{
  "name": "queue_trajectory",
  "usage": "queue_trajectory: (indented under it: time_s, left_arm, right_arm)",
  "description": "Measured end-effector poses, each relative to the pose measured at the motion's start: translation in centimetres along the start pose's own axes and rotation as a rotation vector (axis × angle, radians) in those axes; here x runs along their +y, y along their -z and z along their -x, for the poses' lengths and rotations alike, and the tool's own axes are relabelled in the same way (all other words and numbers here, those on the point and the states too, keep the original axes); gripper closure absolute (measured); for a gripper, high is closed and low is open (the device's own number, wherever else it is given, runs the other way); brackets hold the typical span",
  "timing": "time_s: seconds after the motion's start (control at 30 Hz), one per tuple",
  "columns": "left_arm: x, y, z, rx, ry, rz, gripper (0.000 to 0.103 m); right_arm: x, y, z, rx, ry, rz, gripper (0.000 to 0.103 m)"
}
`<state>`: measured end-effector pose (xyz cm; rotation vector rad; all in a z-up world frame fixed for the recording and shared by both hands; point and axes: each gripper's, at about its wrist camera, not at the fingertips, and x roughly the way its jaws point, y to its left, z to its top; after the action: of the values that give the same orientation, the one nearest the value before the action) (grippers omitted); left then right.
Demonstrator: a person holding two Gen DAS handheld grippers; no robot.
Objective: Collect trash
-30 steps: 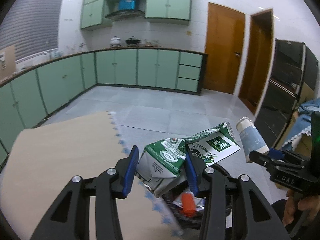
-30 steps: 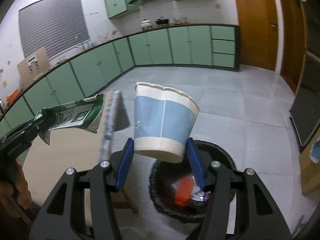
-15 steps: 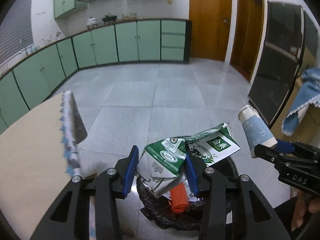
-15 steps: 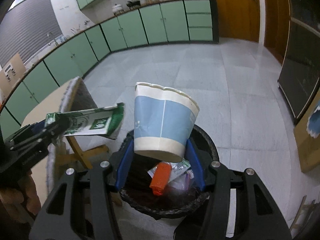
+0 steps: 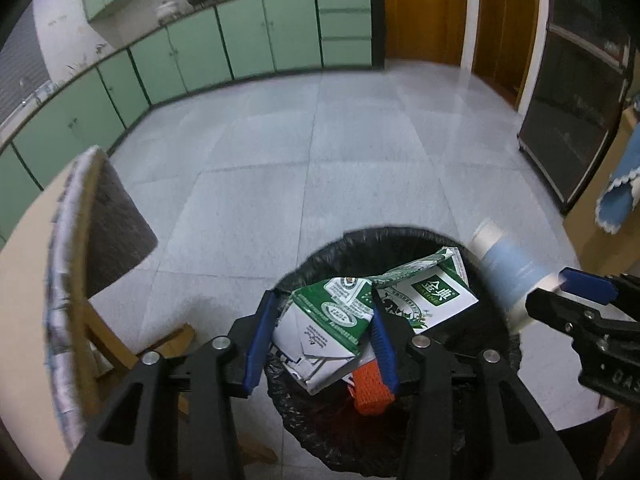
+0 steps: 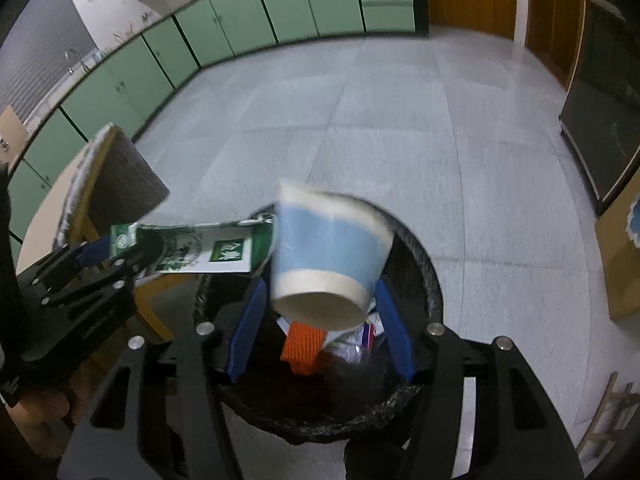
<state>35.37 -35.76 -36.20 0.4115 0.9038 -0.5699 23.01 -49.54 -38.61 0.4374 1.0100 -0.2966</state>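
A black-bagged trash bin (image 5: 360,240) stands on the floor, with an orange item (image 5: 370,388) and wrappers inside. My left gripper (image 5: 320,336) hangs over the bin's near rim, shut on a crushed green-and-white milk carton (image 5: 332,320). In the right wrist view the same carton (image 6: 212,248) juts out from the left. My right gripper (image 6: 320,332) is over the bin (image 6: 420,256) and its jaws are opening. The blue-and-white paper cup (image 6: 328,248) sits tilted and blurred between them, with gaps to both pads. In the left wrist view the cup (image 5: 508,268) shows at the right.
A round table (image 5: 24,280) with a cloth edge and a wooden chair frame (image 5: 100,344) stand just left of the bin. Green cabinets (image 5: 240,48) line the far wall. A dark cabinet (image 5: 572,120) and a blue cloth (image 5: 620,200) are on the right.
Both grippers have dropped and tipped down toward the bin, which now fills the lower view. The cup has come loose and tilted in the right jaws. The carton stays clamped.
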Motion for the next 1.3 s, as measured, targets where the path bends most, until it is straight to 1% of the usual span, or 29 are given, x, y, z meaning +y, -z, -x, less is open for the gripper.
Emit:
queue_trajectory:
  time_s: [0.1,0.17,0.23,0.3,0.4,0.5,0.57,0.67,0.73,0.8,0.9,0.97,1.0,1.07,1.17,1.23,1.3]
  left_arm:
    - [-0.4,0.2,-2.3,0.054,0.012,0.007,0.056]
    - [-0.4,0.5,-3.1,0.077,0.018,0.02,0.056]
    - [-0.4,0.6,-3.4,0.087,0.03,0.034,0.051]
    - [-0.4,0.7,-3.3,0.086,0.039,0.044,0.05]
    - [-0.5,0.9,-2.6,0.076,0.032,0.038,0.05]
    - [-0.2,1.0,-1.5,0.06,0.033,0.041,0.047]
    - [0.0,1.1,-0.3,0.043,0.026,0.048,0.043]
    - [0.9,1.4,2.2,0.019,0.025,0.079,0.04]
    - [2.0,1.6,4.8,-0.011,0.016,0.109,0.032]
    - [3.1,2.0,7.7,-0.049,0.013,0.134,0.026]
    - [4.4,2.7,11.7,-0.106,0.007,0.159,0.016]
    - [4.9,3.3,13.8,-0.119,0.01,0.165,0.015]
    - [5.2,3.8,15.5,-0.143,0.01,0.172,0.014]
    - [5.6,4.5,17.5,-0.166,0.004,0.175,0.012]
    - [6.8,6.0,21.2,-0.205,-0.037,0.202,0.01]
    - [7.9,7.3,23.9,-0.229,-0.048,0.235,0.007]
    - [8.9,8.7,26.8,-0.267,-0.086,0.26,0.006]
  right_arm:
    - [-0.5,0.0,0.2,-0.002,0.009,-0.022,0.047]
    - [-0.6,0.0,0.6,-0.015,0.015,-0.033,0.047]
    - [-0.9,0.0,1.0,-0.029,0.017,-0.039,0.047]
    - [-1.1,0.2,1.4,-0.034,0.016,-0.048,0.047]
    - [-1.4,0.2,1.9,-0.043,0.016,-0.056,0.047]
    - [-1.3,0.2,2.5,-0.049,0.014,-0.051,0.047]
    - [-1.2,0.6,3.1,-0.055,0.012,-0.042,0.047]
    - [-0.5,1.0,4.5,-0.067,0.012,-0.031,0.045]
    - [0.1,1.3,5.8,-0.083,0.016,-0.02,0.041]
    - [1.2,1.6,7.5,-0.111,0.029,0.006,0.035]
    - [2.9,2.3,9.8,-0.137,0.029,0.042,0.028]
    - [4.2,2.9,11.2,-0.153,0.026,0.074,0.026]
    - [4.8,3.1,11.9,-0.162,0.03,0.09,0.024]
    - [6.2,3.9,13.8,-0.196,0.044,0.129,0.021]
    - [7.9,4.9,17.0,-0.257,0.049,0.152,0.016]
    - [8.8,5.5,18.9,-0.29,0.047,0.152,0.013]
    - [9.7,6.2,20.8,-0.312,0.041,0.15,0.006]
